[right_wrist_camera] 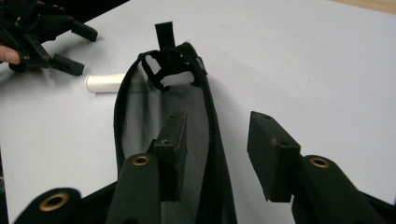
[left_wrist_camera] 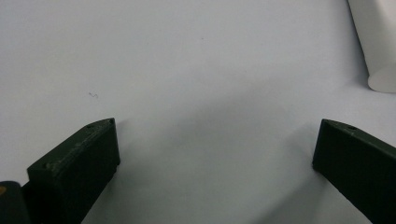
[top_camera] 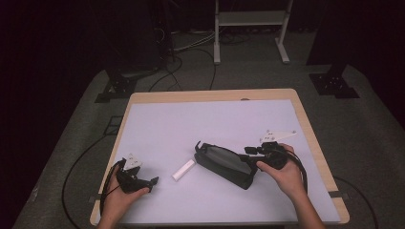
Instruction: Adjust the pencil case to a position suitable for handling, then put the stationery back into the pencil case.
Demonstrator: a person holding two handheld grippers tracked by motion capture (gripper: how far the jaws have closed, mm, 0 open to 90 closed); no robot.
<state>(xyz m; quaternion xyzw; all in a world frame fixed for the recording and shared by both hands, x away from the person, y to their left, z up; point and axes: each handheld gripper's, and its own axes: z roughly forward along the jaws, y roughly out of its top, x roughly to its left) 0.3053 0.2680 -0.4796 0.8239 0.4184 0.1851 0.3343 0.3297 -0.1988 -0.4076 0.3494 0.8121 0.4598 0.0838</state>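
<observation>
Both grippers sit low over the white table [top_camera: 215,124]. Left gripper [top_camera: 152,183], near the front left corner, has its jaws spread wide above bare surface. Right gripper [right_wrist_camera: 217,140] is also spread: one jaw reaches inside the open black pouch [top_camera: 224,164], the other stays outside its zipper edge. Between them, just beside the pouch's far end, lies a small white cylinder [top_camera: 183,170].
</observation>
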